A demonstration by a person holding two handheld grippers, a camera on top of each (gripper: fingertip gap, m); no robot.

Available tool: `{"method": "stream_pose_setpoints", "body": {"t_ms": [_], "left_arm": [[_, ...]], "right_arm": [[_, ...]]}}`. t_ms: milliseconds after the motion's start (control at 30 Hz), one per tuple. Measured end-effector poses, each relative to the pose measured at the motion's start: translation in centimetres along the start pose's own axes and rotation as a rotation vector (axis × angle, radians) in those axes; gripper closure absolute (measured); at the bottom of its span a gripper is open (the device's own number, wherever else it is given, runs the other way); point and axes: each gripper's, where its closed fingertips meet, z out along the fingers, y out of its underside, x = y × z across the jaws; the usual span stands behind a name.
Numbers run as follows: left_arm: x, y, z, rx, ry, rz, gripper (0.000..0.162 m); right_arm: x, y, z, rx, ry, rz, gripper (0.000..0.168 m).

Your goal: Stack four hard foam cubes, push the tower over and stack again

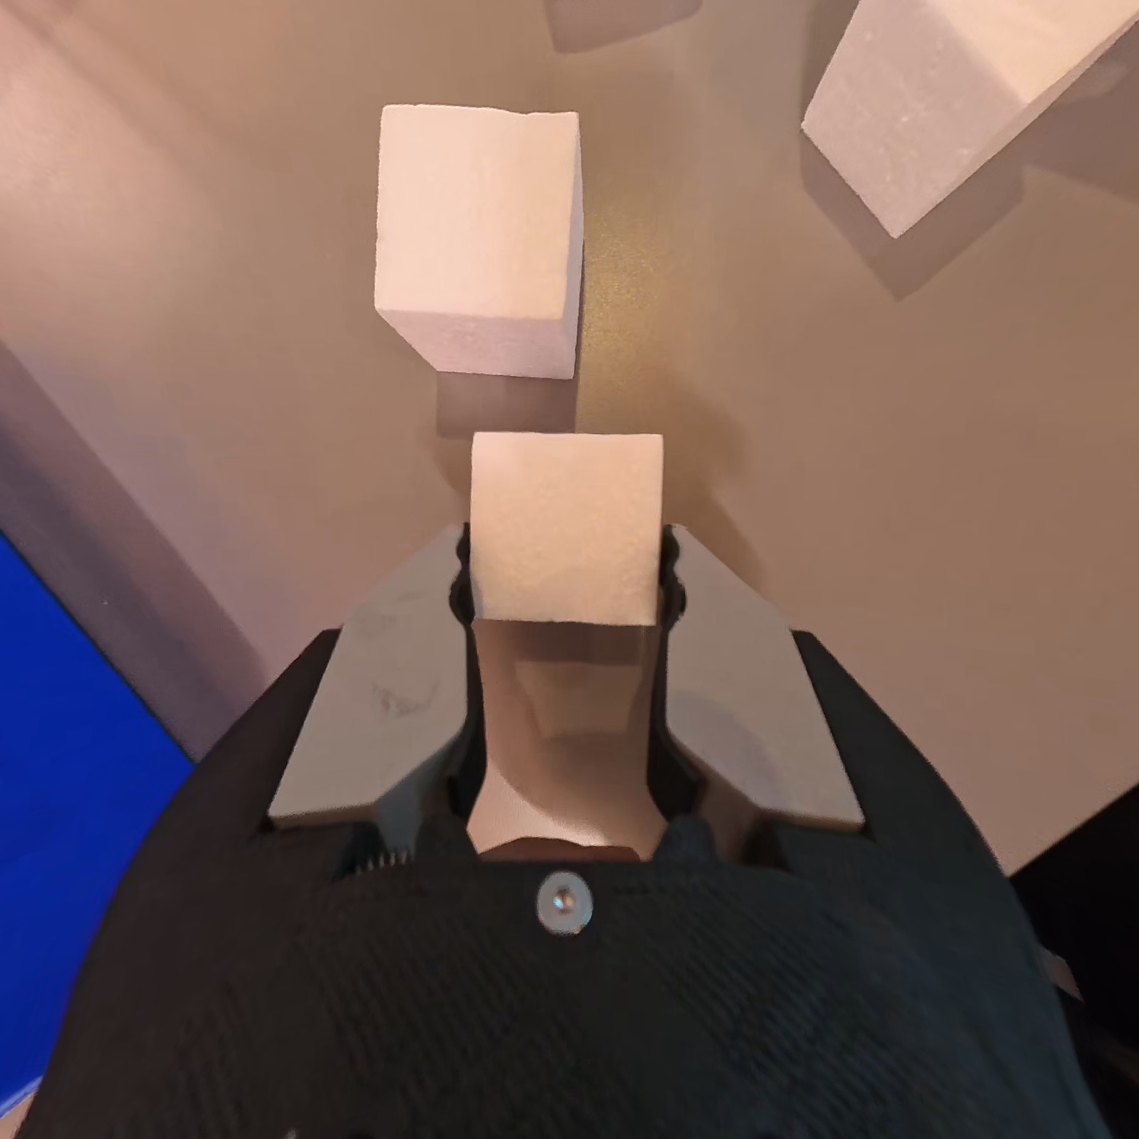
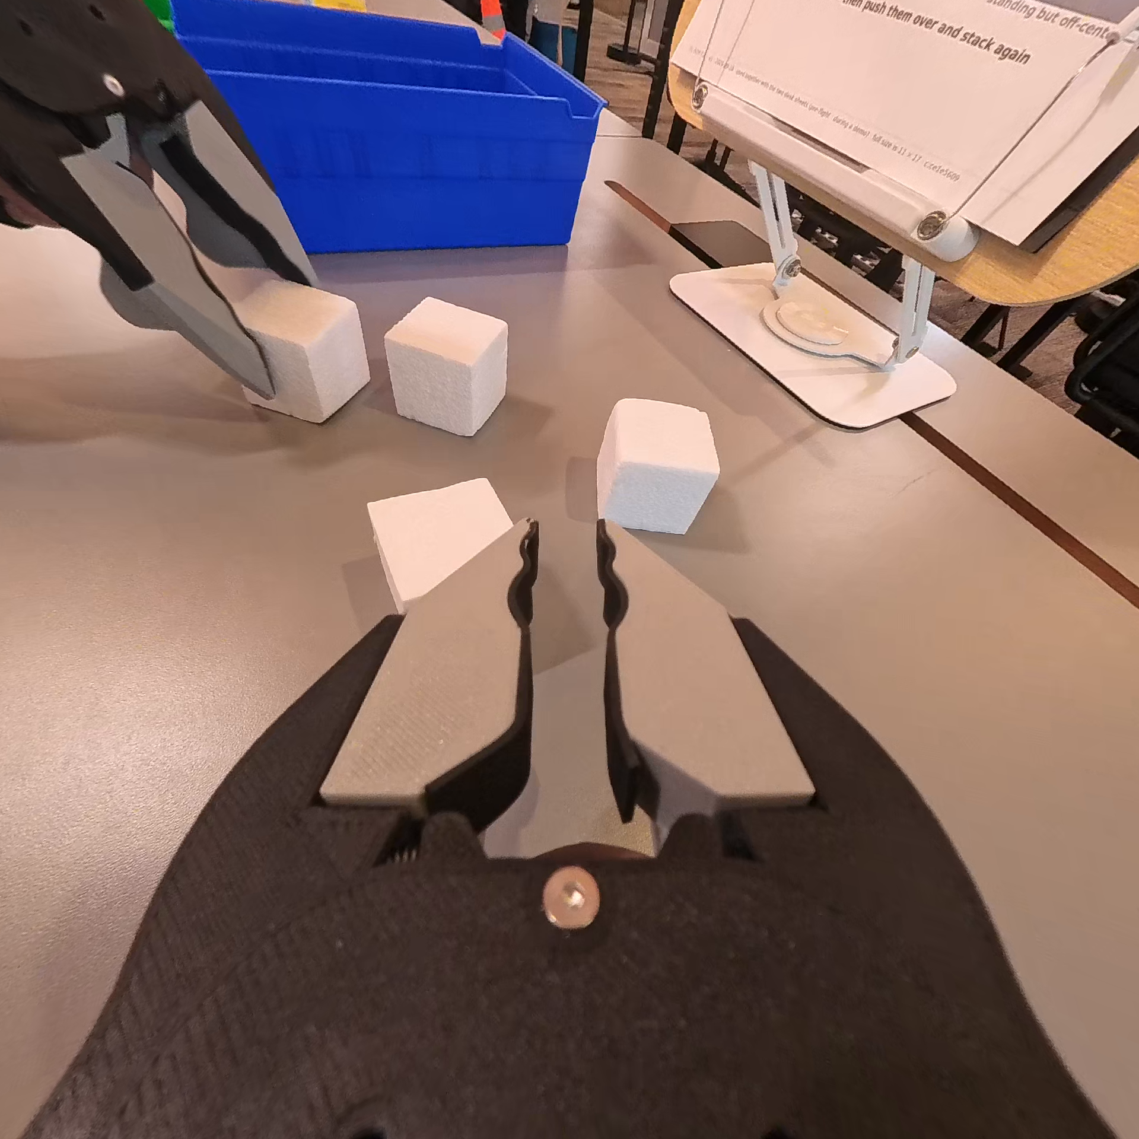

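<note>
Left wrist view: three white hard foam cubes show on the grey table (image 1: 801, 493). The left gripper (image 1: 567, 555) grasps one cube (image 1: 564, 524) between its fingers. A second cube (image 1: 474, 234) stands just beyond it, a third cube (image 1: 961, 98) far right.

Right wrist view: four white cubes stand apart on the table, none stacked. The right gripper (image 2: 567, 536) hovers with its fingers parted, holding nothing, one cube (image 2: 431, 530) just left of them. Behind stand one blue plastic bin (image 2: 394, 154) and one white paper stand (image 2: 820, 345).
</note>
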Motion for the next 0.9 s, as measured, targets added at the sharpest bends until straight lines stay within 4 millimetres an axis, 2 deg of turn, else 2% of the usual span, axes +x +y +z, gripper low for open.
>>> {"method": "stream_pose_setpoints", "body": {"t_ms": [133,333,467,600,667,767,900], "left_arm": [[0.1,-0.6,-0.2,0.037,0.027,-0.004,0.105],[0.5,-2.9,-2.5,0.198,0.047,0.012,0.106],[1.4,-6.1,-4.7,0.376,0.056,0.078,0.105],[4.6,-10.9,-6.3,0.557,0.143,0.244,0.106],[6.5,-12.8,-6.0,0.566,0.228,0.357,0.106],[8.1,-15.0,-4.4,0.499,0.294,0.497,0.106],[10.2,-16.4,-2.2,0.429,0.342,0.613,0.106]], "right_arm": [[0.0,-0.1,-0.1,0.003,0.000,0.000,0.153],[0.1,0.0,0.0,0.002,0.002,0.000,0.153],[0.4,-0.1,-0.2,0.006,0.013,0.004,0.153],[1.2,-0.1,-0.6,0.022,0.027,0.016,0.153],[1.8,0.1,-0.8,0.023,0.034,0.022,0.153],[3.1,0.0,-1.6,0.044,0.052,0.054,0.153],[4.3,-0.2,-2.7,0.081,0.060,0.104,0.153]]}}
